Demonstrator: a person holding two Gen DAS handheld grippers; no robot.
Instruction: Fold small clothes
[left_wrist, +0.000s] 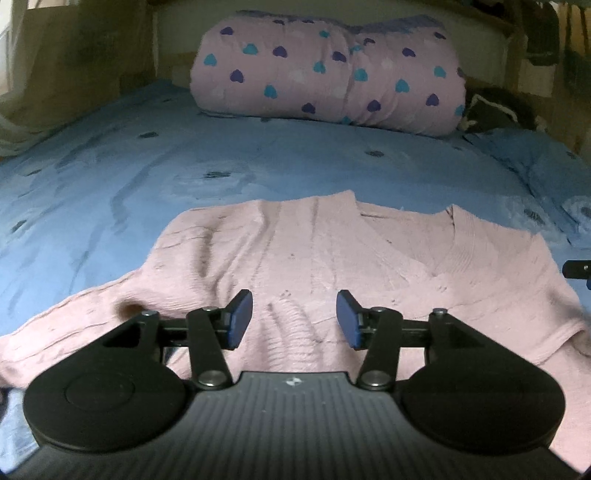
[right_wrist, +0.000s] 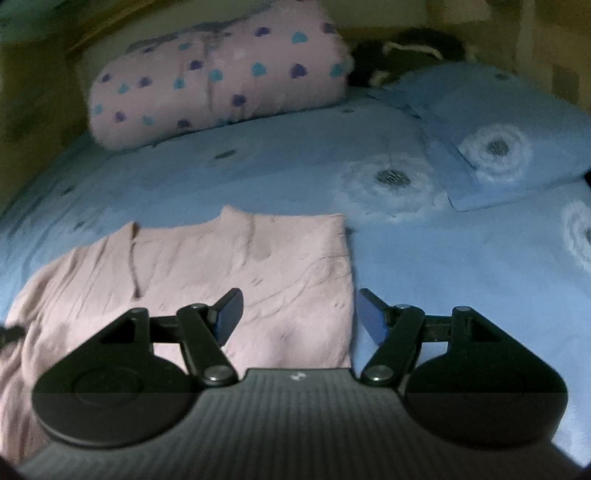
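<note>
Pink knit sweater (left_wrist: 332, 258) is lying flat on the blue flowered bedsheet (left_wrist: 110, 177), neckline pointing away toward a rolled pink blanket with hearts (left_wrist: 325, 74) resting at the bed's far end; a blue pillow (right_wrist: 498, 125) is sitting off to the right. Left gripper (left_wrist: 294, 319) is hovering over the sweater's middle, jaws parted and gripping nothing. Right gripper (right_wrist: 299, 317) is straddling the sweater's folded right edge (jaws spread wide, empty). No writing is readable.
</note>
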